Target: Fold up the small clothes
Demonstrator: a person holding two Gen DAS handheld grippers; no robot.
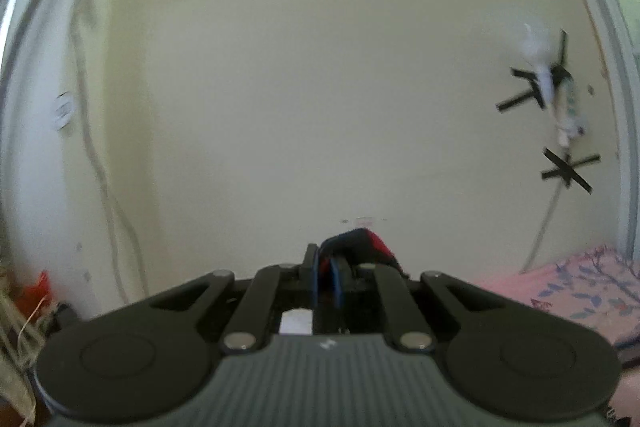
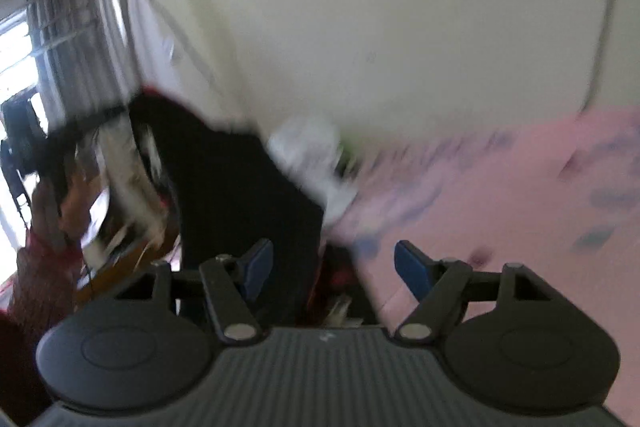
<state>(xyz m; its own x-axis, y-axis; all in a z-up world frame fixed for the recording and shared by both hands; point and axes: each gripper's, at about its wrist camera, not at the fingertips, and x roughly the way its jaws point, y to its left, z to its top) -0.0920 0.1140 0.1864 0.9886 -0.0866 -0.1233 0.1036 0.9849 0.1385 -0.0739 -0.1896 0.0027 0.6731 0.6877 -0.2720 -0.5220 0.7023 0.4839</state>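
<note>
Wall (image 1: 320, 87) ahead, pink bedsheet (image 2: 500, 187) beside dark garment (image 2: 240, 195).

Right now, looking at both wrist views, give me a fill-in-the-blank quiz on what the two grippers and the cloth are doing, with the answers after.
1. The left gripper is shut on a dark cloth with a ____ edge.
2. The blue-padded fingers of the right gripper stand ____.
3. The patterned bedsheet is mostly ____ in colour.
4. Black tape crosses are stuck on the pale ____.

Answers: red; open; pink; wall
</note>
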